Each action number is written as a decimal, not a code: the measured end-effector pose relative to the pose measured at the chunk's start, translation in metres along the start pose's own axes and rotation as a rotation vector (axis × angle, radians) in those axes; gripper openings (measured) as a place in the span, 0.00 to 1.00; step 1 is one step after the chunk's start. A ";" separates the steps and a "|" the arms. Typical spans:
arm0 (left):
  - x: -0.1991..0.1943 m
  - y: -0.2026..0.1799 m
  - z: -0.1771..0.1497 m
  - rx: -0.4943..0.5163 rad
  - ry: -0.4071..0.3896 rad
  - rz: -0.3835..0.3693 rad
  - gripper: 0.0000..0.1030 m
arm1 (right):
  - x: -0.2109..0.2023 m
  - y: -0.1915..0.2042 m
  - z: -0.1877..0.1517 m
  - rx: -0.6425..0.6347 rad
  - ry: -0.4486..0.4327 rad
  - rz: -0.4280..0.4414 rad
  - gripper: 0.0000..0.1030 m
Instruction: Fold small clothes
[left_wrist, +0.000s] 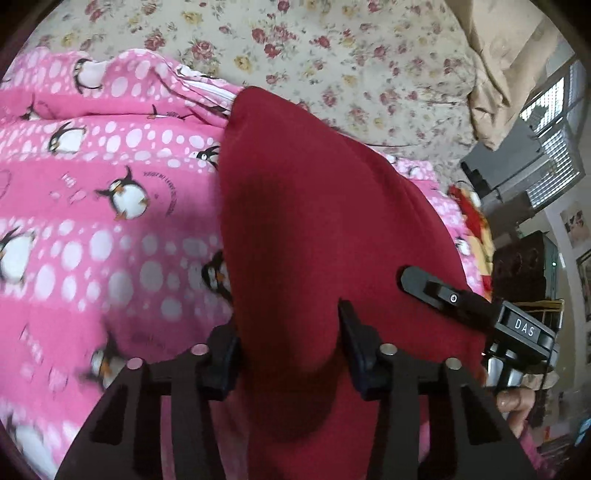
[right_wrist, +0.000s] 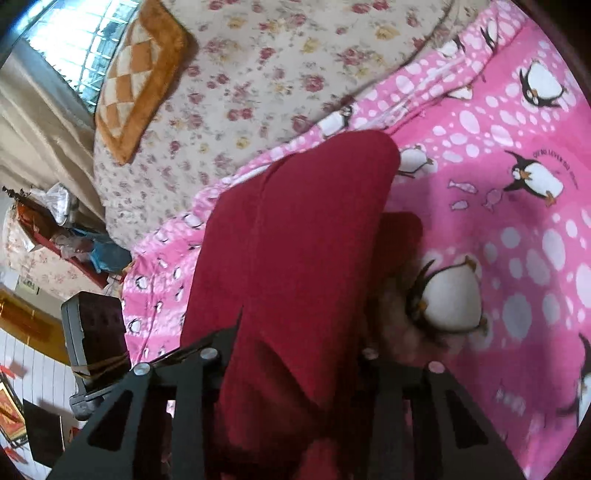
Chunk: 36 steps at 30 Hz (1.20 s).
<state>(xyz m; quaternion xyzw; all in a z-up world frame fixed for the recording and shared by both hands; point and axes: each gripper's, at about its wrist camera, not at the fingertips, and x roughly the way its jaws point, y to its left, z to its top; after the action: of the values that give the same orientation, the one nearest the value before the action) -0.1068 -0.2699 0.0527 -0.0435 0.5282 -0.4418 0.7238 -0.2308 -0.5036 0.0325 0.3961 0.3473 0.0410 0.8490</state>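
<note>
Pink bedding printed with penguins and white dots (left_wrist: 110, 229) covers the near part of a bed, with a cream sheet of red and yellow flowers (left_wrist: 332, 48) beyond it. On the pink cover lies the dark red garment (left_wrist: 317, 206), a plain, soft, thick-looking cloth with no print, drawn up into a long humped fold that narrows toward its far end. Shallow creases run along its length, and in the right wrist view a second lobe of it (right_wrist: 400, 229) shows beside the main fold.

Nearest the camera, the cloth bulges up between the fingers of the left gripper (left_wrist: 288, 354); its jaws are clamped on that bunched fold. The right gripper (right_wrist: 295, 354) has the same cloth filling the space between its fingers, jaws closed on it. In the left wrist view a black finger (left_wrist: 436, 291) of the right gripper rests over the red cloth's right edge.

A brown checked cushion (right_wrist: 140, 77) lies on the flowered sheet near a bright window (right_wrist: 77, 48).
</note>
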 end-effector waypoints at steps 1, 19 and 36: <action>-0.010 -0.001 -0.004 -0.004 0.004 -0.003 0.23 | -0.002 0.007 -0.001 -0.008 0.005 0.012 0.36; -0.083 0.027 -0.106 -0.094 -0.072 0.271 0.47 | -0.035 0.081 -0.099 -0.260 0.105 -0.243 0.57; -0.084 -0.001 -0.123 0.055 -0.213 0.438 0.47 | -0.013 0.110 -0.151 -0.461 0.128 -0.286 0.34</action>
<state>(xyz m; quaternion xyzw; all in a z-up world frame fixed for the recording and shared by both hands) -0.2100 -0.1634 0.0598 0.0453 0.4335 -0.2815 0.8549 -0.3120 -0.3356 0.0498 0.1361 0.4340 0.0235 0.8902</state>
